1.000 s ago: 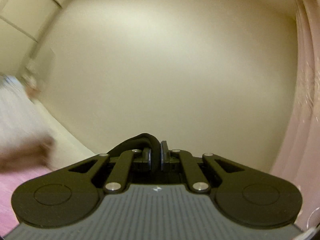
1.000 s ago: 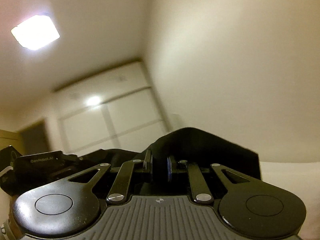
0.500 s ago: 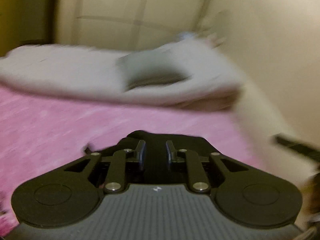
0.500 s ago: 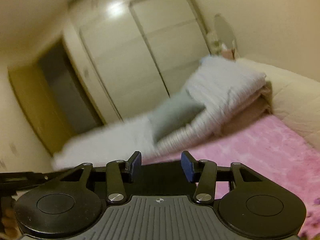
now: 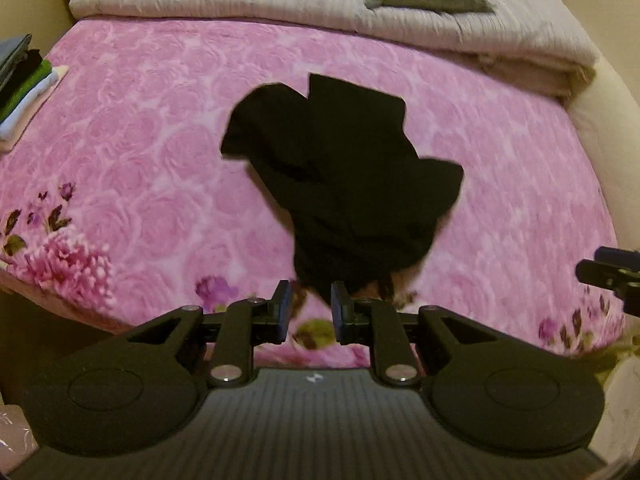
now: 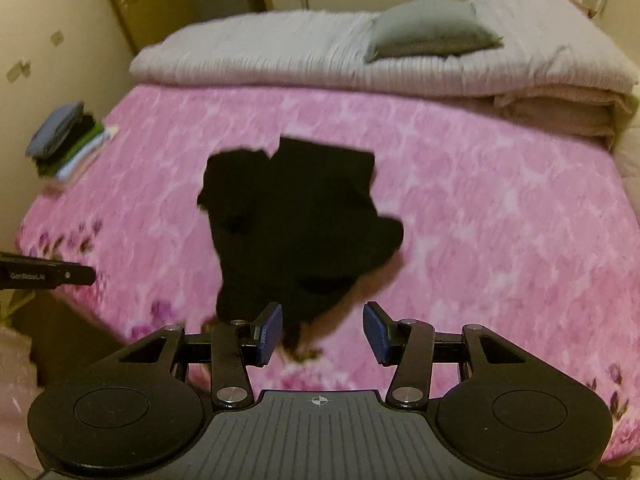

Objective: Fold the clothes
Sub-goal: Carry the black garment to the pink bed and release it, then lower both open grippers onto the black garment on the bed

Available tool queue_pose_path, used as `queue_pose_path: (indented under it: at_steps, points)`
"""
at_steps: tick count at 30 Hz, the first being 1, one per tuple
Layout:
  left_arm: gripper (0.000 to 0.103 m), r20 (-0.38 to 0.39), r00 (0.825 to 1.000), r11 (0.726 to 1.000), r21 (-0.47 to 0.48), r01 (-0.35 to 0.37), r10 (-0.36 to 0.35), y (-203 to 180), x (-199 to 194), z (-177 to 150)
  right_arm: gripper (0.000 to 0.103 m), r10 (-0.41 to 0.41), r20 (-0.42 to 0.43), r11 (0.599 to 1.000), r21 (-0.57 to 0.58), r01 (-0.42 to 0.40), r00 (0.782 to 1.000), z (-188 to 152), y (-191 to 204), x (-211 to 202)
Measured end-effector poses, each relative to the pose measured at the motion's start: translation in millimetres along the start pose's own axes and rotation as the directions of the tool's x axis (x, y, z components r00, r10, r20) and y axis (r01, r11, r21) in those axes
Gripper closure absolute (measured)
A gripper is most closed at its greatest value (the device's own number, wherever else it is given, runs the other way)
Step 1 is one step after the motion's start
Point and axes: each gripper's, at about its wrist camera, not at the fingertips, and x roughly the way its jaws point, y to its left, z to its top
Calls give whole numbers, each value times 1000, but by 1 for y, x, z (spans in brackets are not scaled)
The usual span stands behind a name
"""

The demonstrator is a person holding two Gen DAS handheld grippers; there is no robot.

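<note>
A black garment (image 5: 344, 184) lies crumpled in a heap on the pink floral bedspread (image 5: 140, 152); it also shows in the right wrist view (image 6: 296, 232). My left gripper (image 5: 307, 310) is open and empty, held above the garment's near edge. My right gripper (image 6: 322, 330) is open wide and empty, also above the near edge. The tip of the right gripper shows at the right edge of the left wrist view (image 5: 612, 270). The left gripper's tip shows at the left edge of the right wrist view (image 6: 44, 274).
A stack of folded clothes (image 6: 68, 138) sits at the bed's left edge, also in the left wrist view (image 5: 24, 80). A folded grey-white quilt (image 6: 360, 60) with a grey pillow (image 6: 428, 34) lies across the far end. Walls and wardrobe doors stand behind.
Both grippers swung down from pointing at the wall and ceiling to facing the bed. Both let go of the black garment, which now lies on the bedspread, and both jaws opened.
</note>
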Motion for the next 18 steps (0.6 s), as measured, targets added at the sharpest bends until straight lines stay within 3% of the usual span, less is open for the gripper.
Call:
queue_pose_path:
  at_steps: [9, 18]
  points:
    - [81, -21, 998, 996, 63, -60, 61, -44, -2, -52, 54, 20, -145, 999, -22, -24, 989, -52, -11, 9]
    - [77, 14, 993, 990, 76, -116, 115, -56, -18, -63, 54, 55, -137, 998, -13, -57, 989, -73, -17, -4]
